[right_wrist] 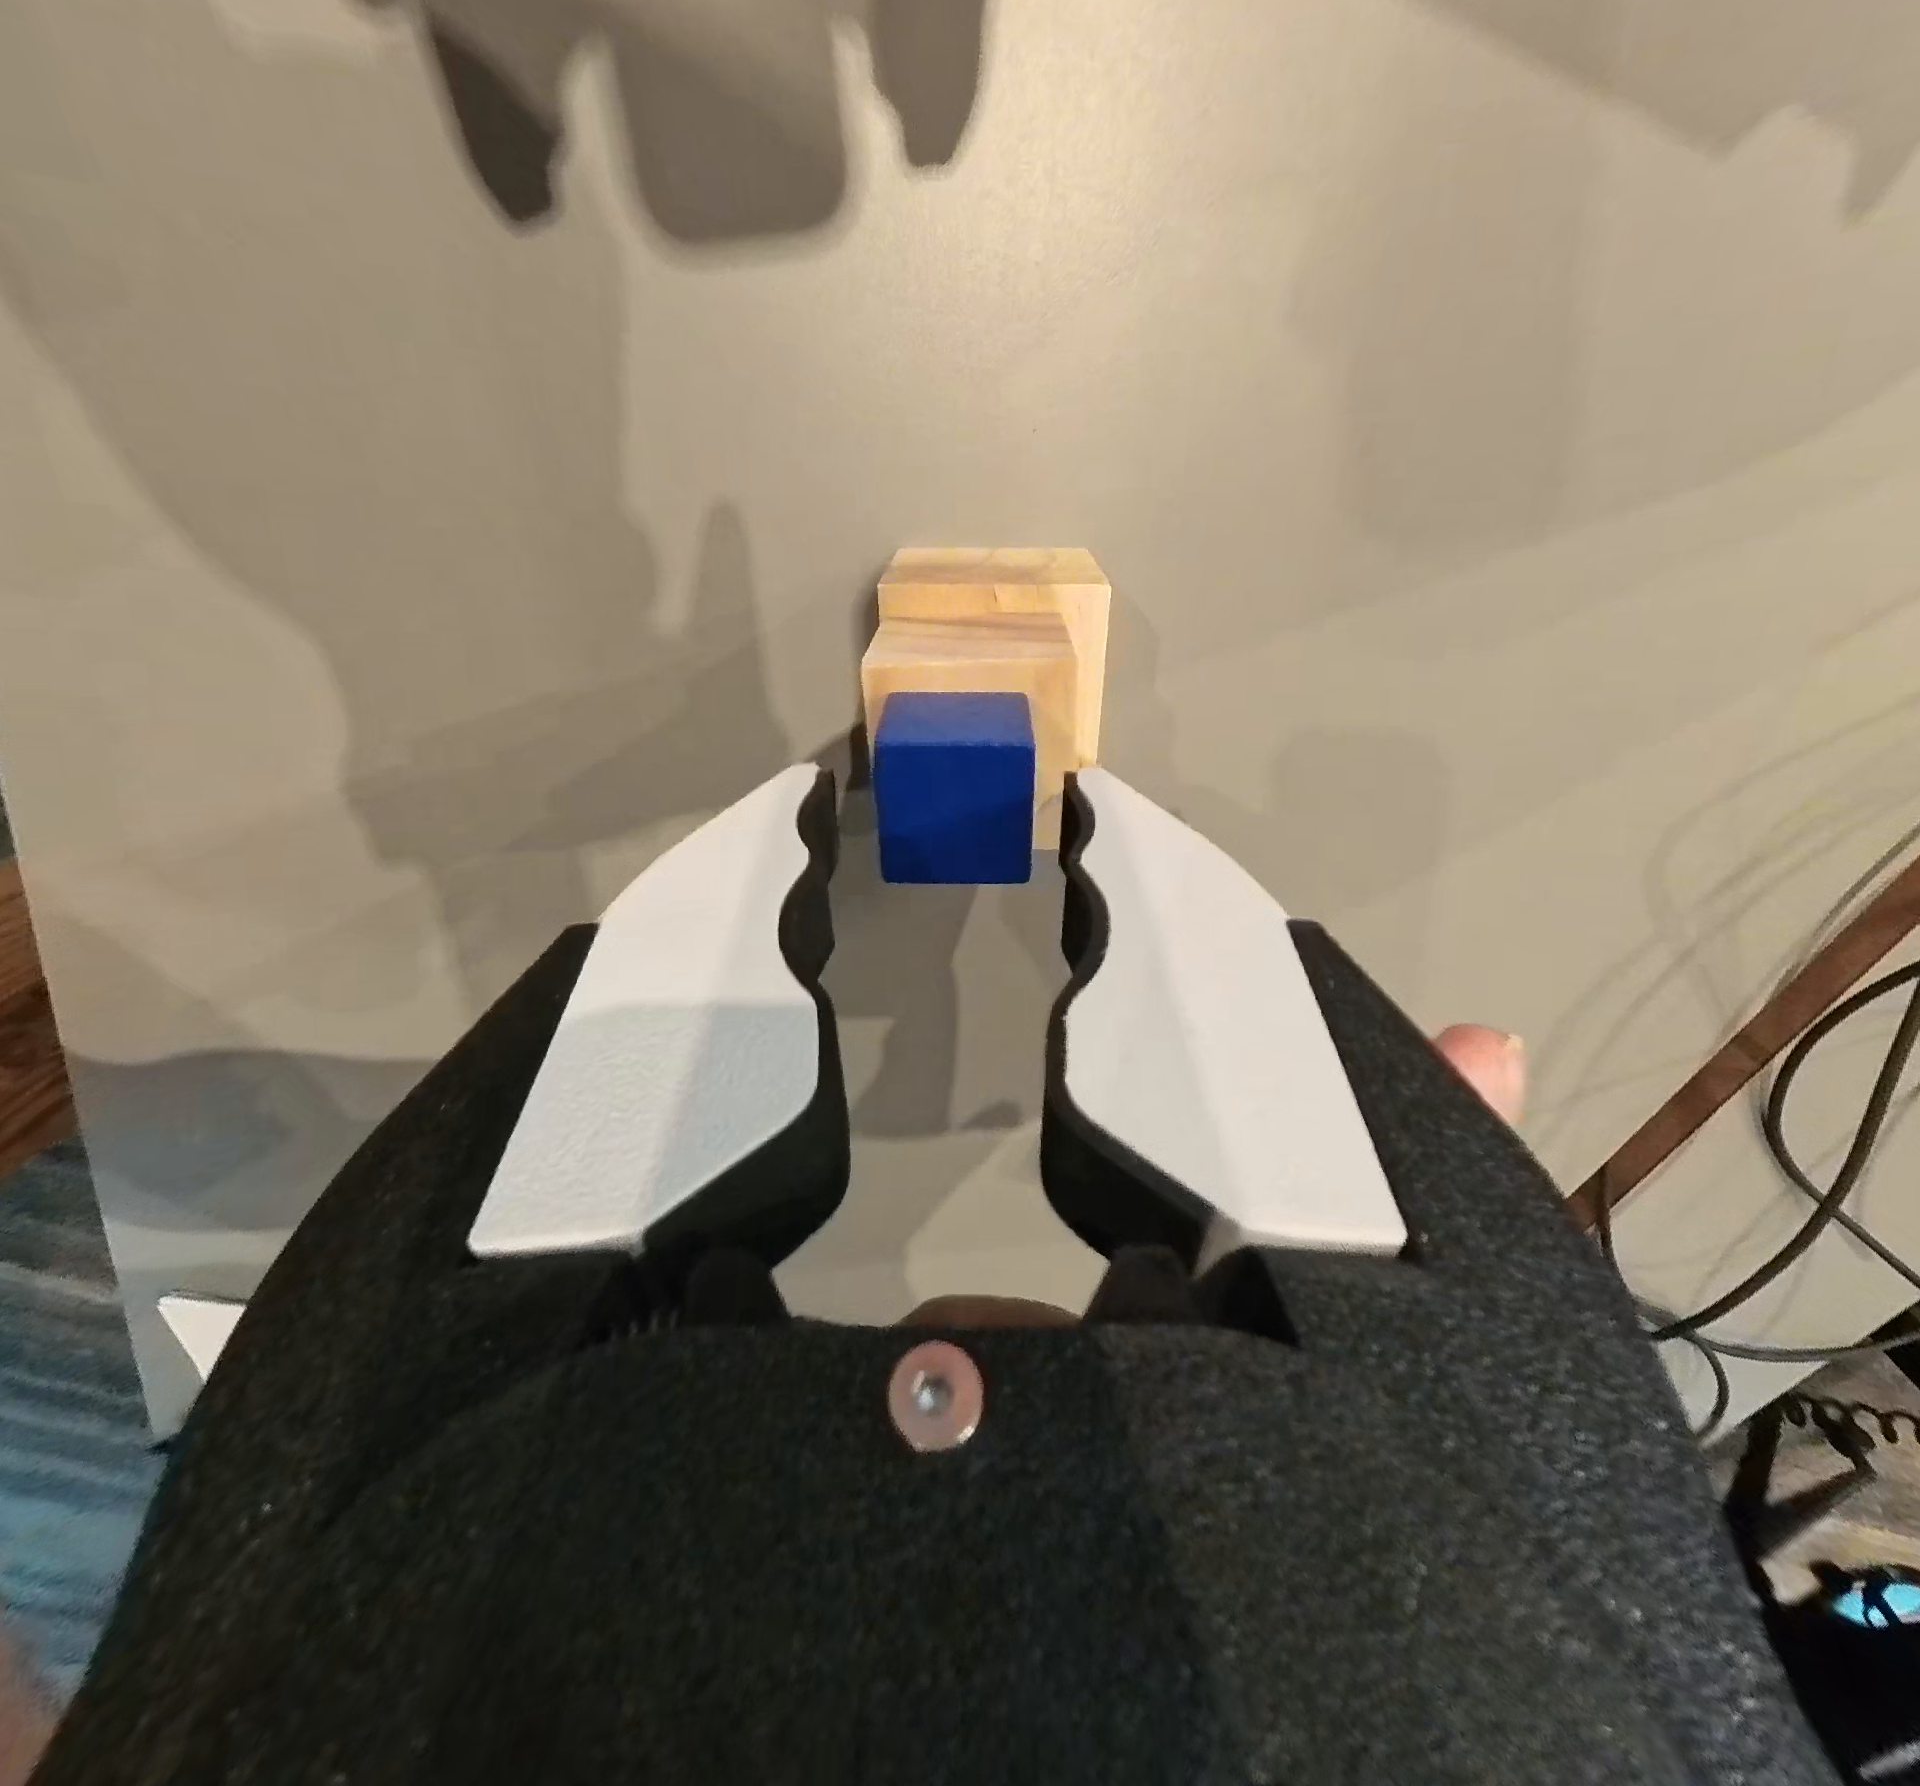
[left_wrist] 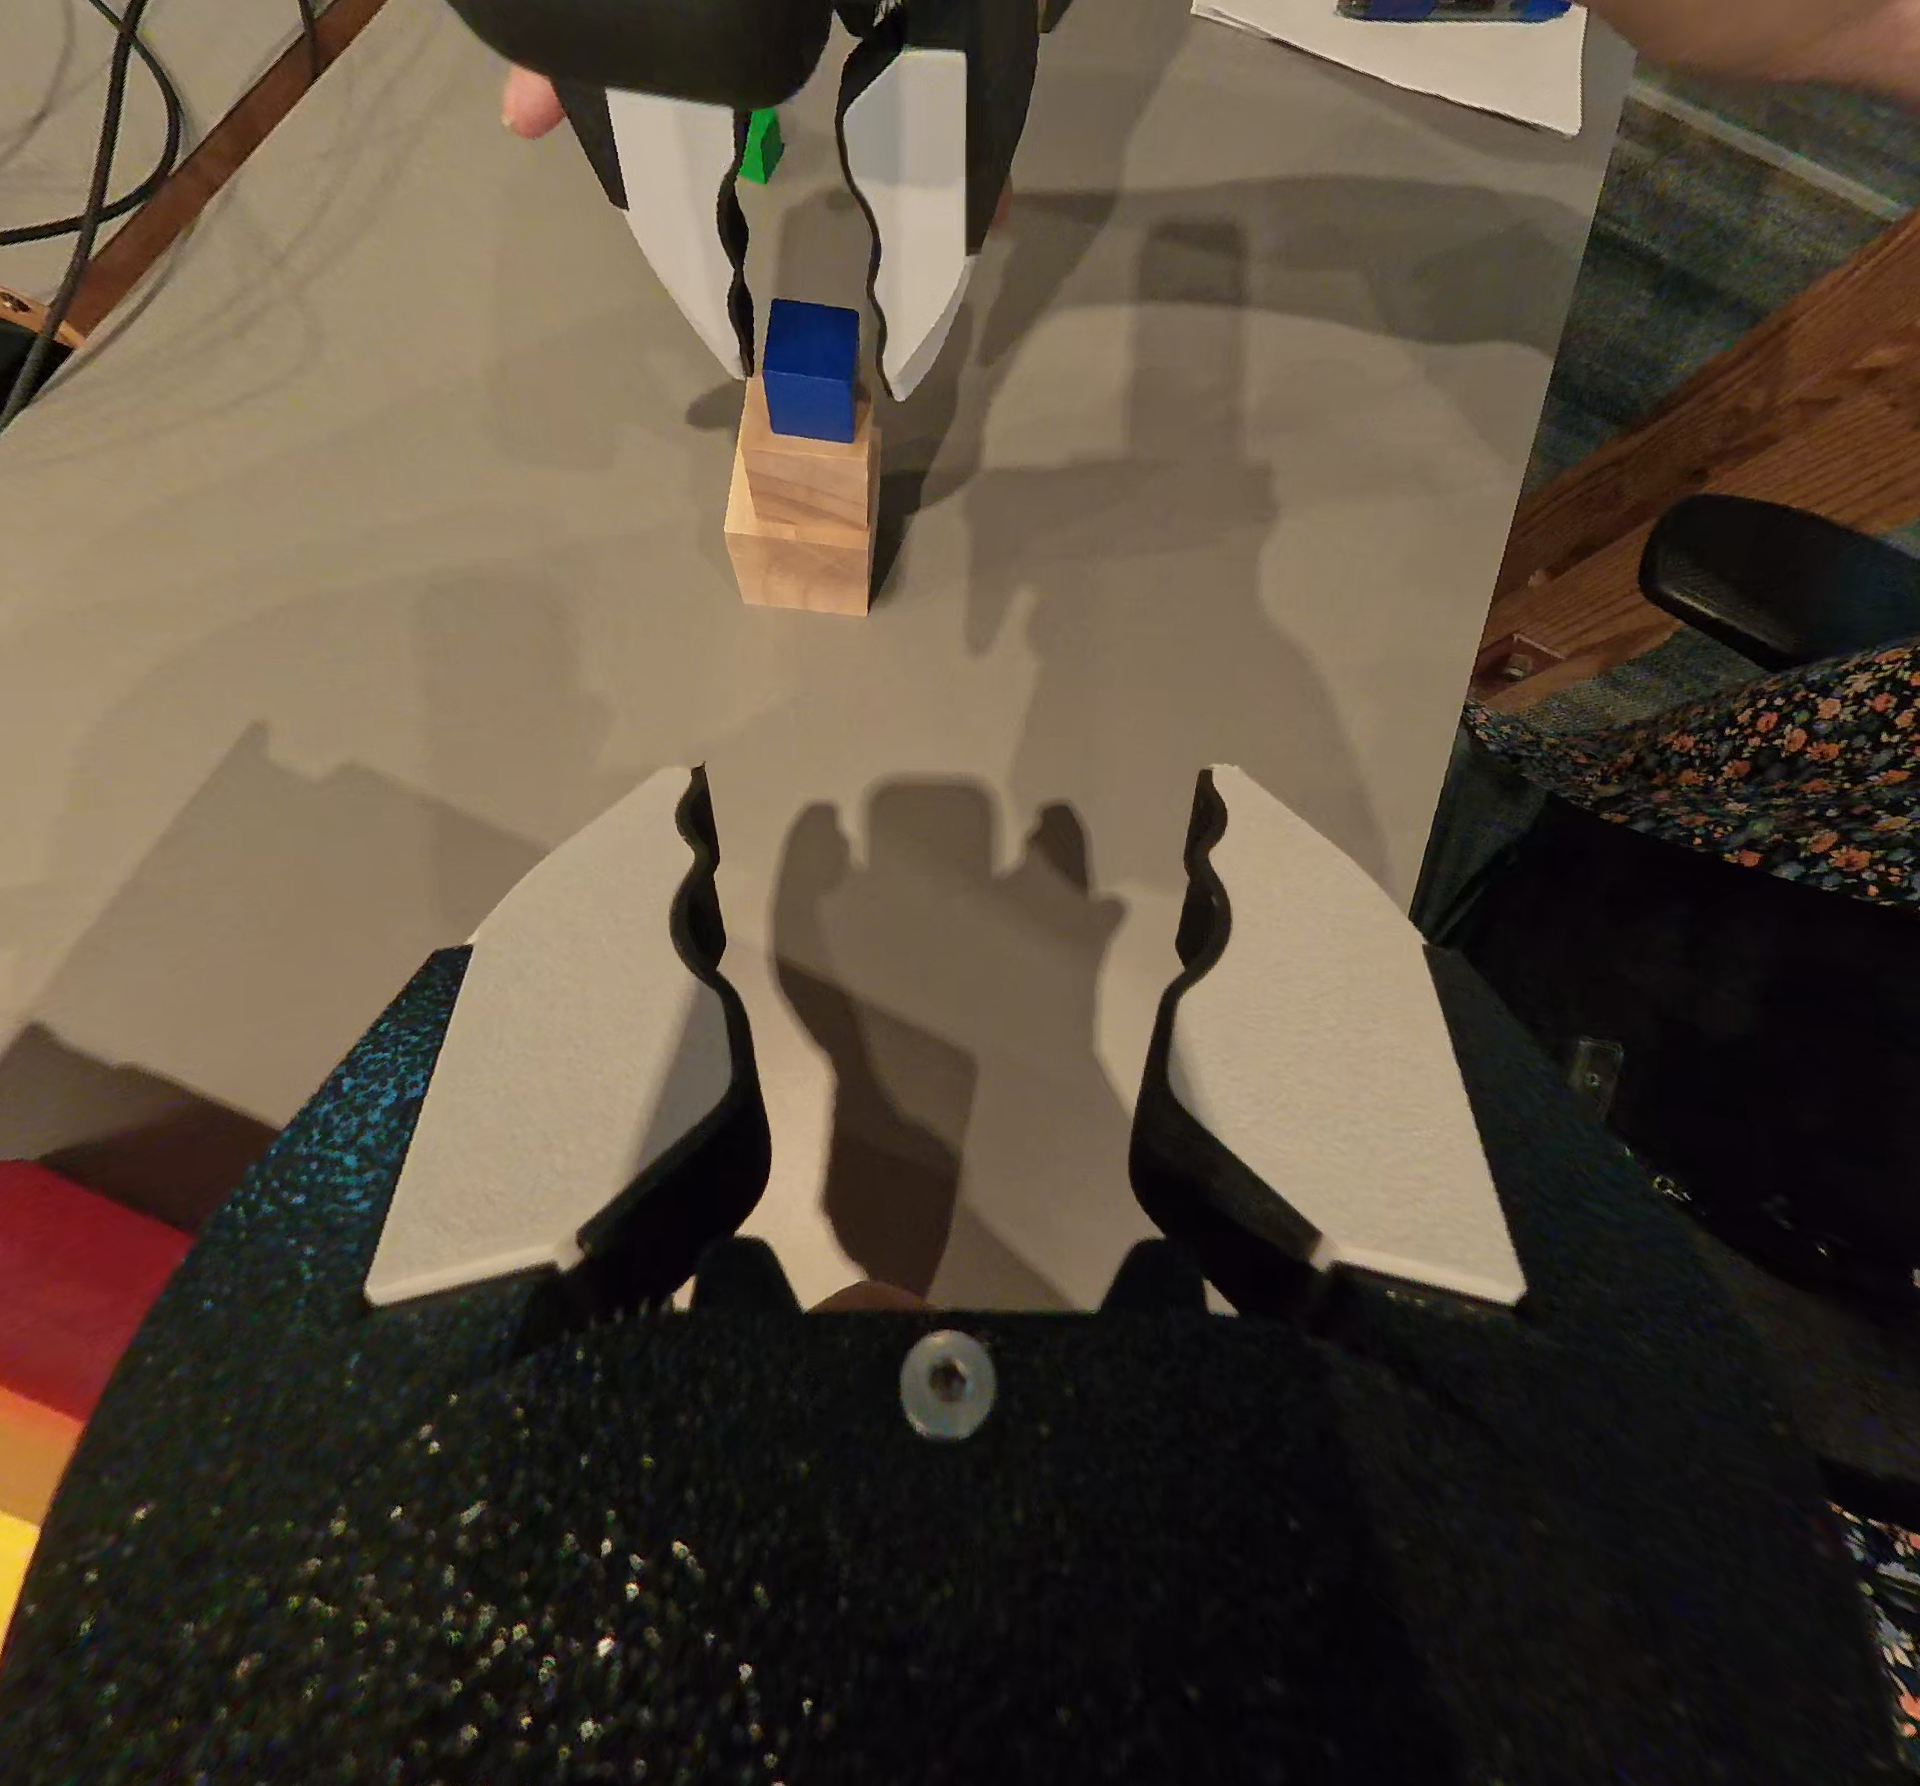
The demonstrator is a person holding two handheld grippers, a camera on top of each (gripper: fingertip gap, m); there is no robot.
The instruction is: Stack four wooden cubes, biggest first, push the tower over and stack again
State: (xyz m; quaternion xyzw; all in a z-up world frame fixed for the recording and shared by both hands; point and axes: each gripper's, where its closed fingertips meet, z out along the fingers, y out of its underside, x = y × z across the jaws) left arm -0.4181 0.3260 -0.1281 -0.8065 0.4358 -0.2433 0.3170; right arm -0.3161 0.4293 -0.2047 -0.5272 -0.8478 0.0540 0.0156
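A blue cube [left_wrist: 810,370] sits on top of two stacked wooden cubes, the upper one [left_wrist: 812,479] and the lower one [left_wrist: 800,567], on a grey table [left_wrist: 364,593]. My right gripper [left_wrist: 821,375] comes down from the far side, and its open jaws straddle the blue cube. In the right wrist view the blue cube [right_wrist: 956,786] lies between the tips of my right gripper [right_wrist: 951,780], with a small gap on each side. The wooden cubes [right_wrist: 977,656] are beyond it. My left gripper [left_wrist: 951,786] is open and empty, hovering nearer than the stack. A green block [left_wrist: 762,147] shows behind the right gripper.
A white sheet [left_wrist: 1455,63] with a blue pen [left_wrist: 1455,4] lies at the far right corner. Black cables [left_wrist: 135,74] run off the table's far left edge, also in the right wrist view [right_wrist: 1818,1061]. A chair armrest [left_wrist: 1766,583] and flowered fabric [left_wrist: 1714,770] are past the right edge. About 15 cm separates my left fingertips from my right.
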